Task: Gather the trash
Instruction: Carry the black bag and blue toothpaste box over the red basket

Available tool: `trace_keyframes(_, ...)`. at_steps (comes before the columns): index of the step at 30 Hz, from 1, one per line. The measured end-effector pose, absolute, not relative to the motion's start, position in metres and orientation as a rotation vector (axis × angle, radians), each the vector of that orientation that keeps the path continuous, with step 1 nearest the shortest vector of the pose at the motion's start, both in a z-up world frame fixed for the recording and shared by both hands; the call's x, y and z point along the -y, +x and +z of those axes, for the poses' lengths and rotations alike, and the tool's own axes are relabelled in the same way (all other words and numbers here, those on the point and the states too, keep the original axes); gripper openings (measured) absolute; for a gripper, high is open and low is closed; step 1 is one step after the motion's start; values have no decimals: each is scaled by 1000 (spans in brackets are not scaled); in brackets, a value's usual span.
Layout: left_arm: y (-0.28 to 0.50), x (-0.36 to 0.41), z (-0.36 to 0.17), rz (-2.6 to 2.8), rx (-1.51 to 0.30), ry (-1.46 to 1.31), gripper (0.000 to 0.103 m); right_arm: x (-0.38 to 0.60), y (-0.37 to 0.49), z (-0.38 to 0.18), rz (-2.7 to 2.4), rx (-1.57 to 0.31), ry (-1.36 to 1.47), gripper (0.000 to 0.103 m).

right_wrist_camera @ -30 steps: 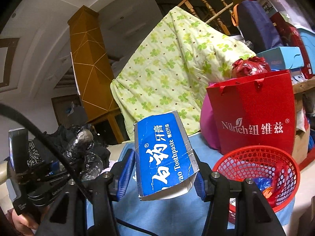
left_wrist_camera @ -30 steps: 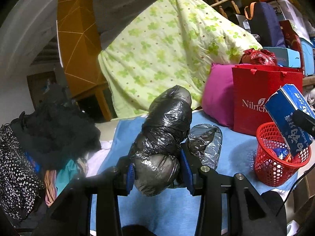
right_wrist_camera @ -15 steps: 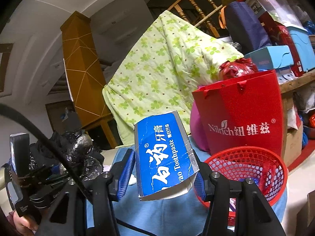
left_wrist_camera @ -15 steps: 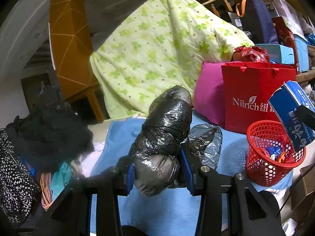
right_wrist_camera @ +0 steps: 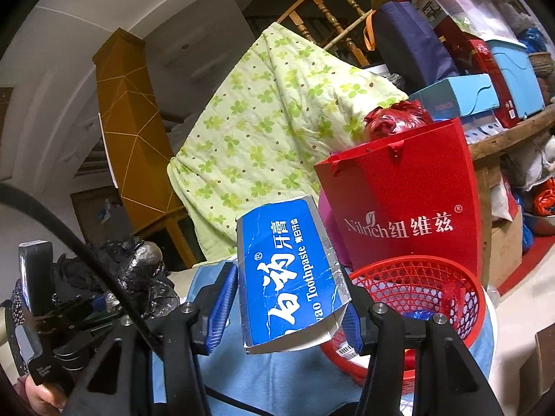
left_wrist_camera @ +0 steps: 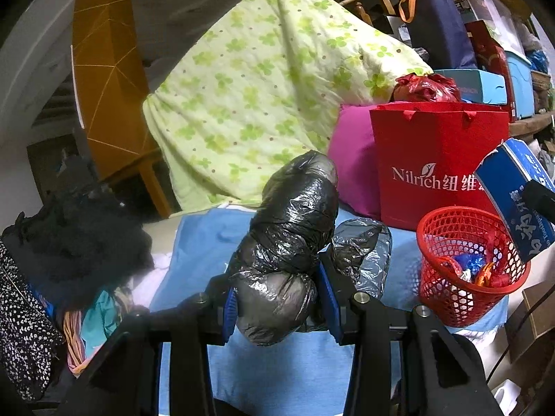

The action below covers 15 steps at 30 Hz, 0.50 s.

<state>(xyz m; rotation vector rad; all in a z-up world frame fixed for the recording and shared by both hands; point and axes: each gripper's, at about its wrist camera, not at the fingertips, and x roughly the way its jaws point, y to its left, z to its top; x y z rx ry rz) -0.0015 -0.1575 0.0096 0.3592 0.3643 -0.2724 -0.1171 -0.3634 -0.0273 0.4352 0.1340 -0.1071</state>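
My left gripper (left_wrist_camera: 279,306) is shut on a crumpled black plastic bag (left_wrist_camera: 291,235), which sticks up between the blue pads. A red mesh basket (left_wrist_camera: 468,267) with a few wrappers inside stands to its right on the blue cloth (left_wrist_camera: 277,364). My right gripper (right_wrist_camera: 288,308) is shut on a flattened blue toothpaste box (right_wrist_camera: 288,277), held just left of the red mesh basket (right_wrist_camera: 433,287). The toothpaste box (left_wrist_camera: 517,201) shows over the basket's right rim in the left wrist view. The left gripper with the black bag (right_wrist_camera: 138,267) appears at the lower left of the right wrist view.
A red paper shopping bag (left_wrist_camera: 437,159) stands right behind the basket, with a pink cushion (left_wrist_camera: 353,166) and a green floral quilt (left_wrist_camera: 263,79) beyond. Dark clothes (left_wrist_camera: 69,242) are heaped at the left. Boxes crowd a shelf (right_wrist_camera: 503,69) at the right. A cardboard box (left_wrist_camera: 534,315) sits low right.
Both grippers have drifted toward the right with their loads still held; the basket and red bag have shifted left in both views and the basket looks closer.
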Motion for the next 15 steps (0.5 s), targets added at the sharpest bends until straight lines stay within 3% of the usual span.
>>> trace_keyframes(15,-5,178,5,-306,-376,389,44,377,-130,-32,-146,-126,469,58)
